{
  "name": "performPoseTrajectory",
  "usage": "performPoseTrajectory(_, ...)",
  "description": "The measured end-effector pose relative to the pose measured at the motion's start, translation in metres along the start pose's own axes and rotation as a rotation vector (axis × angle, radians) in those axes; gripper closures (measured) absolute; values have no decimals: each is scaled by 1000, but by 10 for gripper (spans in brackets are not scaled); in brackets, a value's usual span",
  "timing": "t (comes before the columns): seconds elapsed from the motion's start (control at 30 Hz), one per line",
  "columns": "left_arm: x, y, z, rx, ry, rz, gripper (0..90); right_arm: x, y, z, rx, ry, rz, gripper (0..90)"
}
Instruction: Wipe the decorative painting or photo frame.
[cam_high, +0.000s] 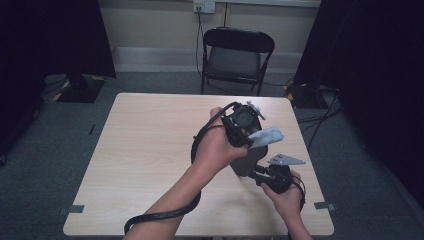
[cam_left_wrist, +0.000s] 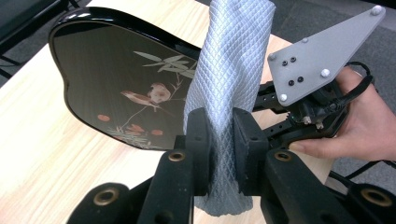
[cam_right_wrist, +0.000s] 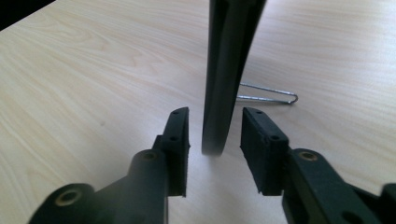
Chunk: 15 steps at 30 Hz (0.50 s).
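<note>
A black lacquer plate (cam_left_wrist: 116, 84) painted with a bird and leaves stands on edge above the table. My left gripper (cam_left_wrist: 220, 135) is shut on a grey quilted cloth (cam_left_wrist: 233, 60), which hangs in front of the plate's painted face. In the high view the left gripper (cam_high: 250, 139) holds the cloth (cam_high: 266, 136) above the dark plate (cam_high: 243, 164). My right gripper (cam_right_wrist: 215, 140) straddles the plate's thin rim (cam_right_wrist: 224, 70), open, with a gap on each side between pad and rim. It is also in the left gripper view (cam_left_wrist: 273, 114) and the high view (cam_high: 257, 175), beside the plate.
A bent wire piece (cam_right_wrist: 268, 93) lies on the light wood table (cam_high: 150, 150) just behind the plate. A black folding chair (cam_high: 235, 55) stands beyond the far edge. The table's right edge (cam_high: 312, 170) runs close to my right hand.
</note>
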<state>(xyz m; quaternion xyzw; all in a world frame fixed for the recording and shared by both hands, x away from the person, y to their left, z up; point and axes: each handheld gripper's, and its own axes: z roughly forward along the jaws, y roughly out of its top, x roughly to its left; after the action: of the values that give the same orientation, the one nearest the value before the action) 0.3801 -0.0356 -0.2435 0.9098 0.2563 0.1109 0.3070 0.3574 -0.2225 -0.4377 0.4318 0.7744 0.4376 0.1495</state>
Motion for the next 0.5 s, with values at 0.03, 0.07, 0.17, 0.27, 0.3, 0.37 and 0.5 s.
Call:
performPoseTrajectory(0.03,0,0,0,-4,1,-1,784,1,0,0,-2,2,-1,685)
performPoseTrajectory(0.07,0,-1,0,-5,0,-1,784,0,1,0,-7,2,6,697)
performPoseTrajectory(0.17,0,-1,-1,-14,6,-3,784,-1,0,1,-9,12,15,781)
performPoseTrajectory(0.27,0,0,-2,-18,9,-5,785,0,-1,2,-13,7,22,789)
performPoseTrajectory(0.3,0,0,-2,-17,12,-4,784,0,-1,2,-12,3,27,795)
performPoseTrajectory(0.37,1,1,-3,-25,20,-8,784,-2,-1,1,-11,4,38,797)
performPoseTrajectory(0.5,5,2,-2,-33,24,-17,784,-3,-3,-2,3,12,34,798)
